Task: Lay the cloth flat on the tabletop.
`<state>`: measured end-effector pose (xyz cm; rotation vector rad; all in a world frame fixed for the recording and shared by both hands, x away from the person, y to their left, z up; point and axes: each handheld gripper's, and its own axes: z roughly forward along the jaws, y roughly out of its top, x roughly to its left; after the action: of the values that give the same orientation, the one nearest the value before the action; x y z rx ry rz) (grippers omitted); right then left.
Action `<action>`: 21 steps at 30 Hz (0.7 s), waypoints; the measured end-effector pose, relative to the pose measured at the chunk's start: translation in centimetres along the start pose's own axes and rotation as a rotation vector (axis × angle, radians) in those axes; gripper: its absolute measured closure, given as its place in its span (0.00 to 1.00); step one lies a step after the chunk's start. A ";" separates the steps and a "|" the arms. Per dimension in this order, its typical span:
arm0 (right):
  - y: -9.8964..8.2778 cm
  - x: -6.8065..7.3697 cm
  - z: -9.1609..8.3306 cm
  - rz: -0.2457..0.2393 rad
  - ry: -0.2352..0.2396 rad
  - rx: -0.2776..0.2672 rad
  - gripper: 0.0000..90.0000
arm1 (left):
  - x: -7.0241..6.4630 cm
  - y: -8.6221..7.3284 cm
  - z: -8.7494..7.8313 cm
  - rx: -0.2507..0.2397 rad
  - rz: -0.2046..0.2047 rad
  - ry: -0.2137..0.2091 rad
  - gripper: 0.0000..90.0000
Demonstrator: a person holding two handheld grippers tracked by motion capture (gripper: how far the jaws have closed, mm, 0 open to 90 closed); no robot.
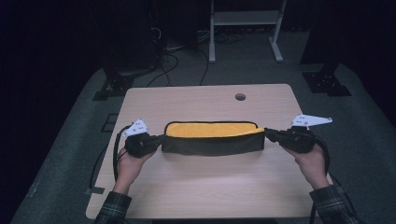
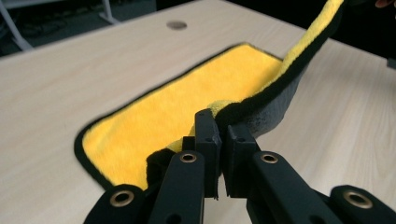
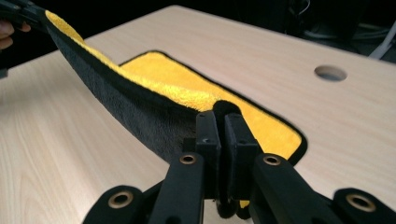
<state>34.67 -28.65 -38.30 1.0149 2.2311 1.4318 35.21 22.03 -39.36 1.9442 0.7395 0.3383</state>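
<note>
A cloth point(image 1: 212, 137), yellow on one face and dark grey on the other with a black hem, is stretched between both grippers across the middle of the table point(image 1: 205, 186). Its far part lies flat, yellow side up; its near edge is lifted and folded over, grey side toward me. My left gripper point(image 1: 159, 139) is shut on the cloth's left near corner point(image 2: 223, 108). My right gripper point(image 1: 270, 135) is shut on the right near corner point(image 3: 224, 106). In the left gripper view the cloth point(image 2: 187, 107) rises to the upper right; in the right gripper view the cloth point(image 3: 154, 93) rises to the upper left.
A round cable hole point(image 1: 240, 96) sits in the table's far part, behind the cloth. A white metal frame point(image 1: 245, 28) and cables stand on the dark floor beyond the table. Bare tabletop lies in front of the cloth.
</note>
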 end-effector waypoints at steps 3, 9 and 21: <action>-0.7 0.2 0.3 0.005 0.013 0.023 0.94 | -0.1 -0.8 -0.1 0.017 -0.007 -0.004 0.95; -2.1 0.7 0.5 -0.001 0.025 0.070 0.94 | -0.6 -2.2 0.2 0.073 -0.008 -0.024 0.95; -5.6 2.2 -0.5 -0.013 0.066 0.161 0.94 | -2.6 -4.9 0.2 0.160 -0.007 -0.082 0.95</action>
<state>30.58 -28.81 -42.80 1.0127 2.4287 1.3161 31.57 21.88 -43.52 2.0919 0.7388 0.1992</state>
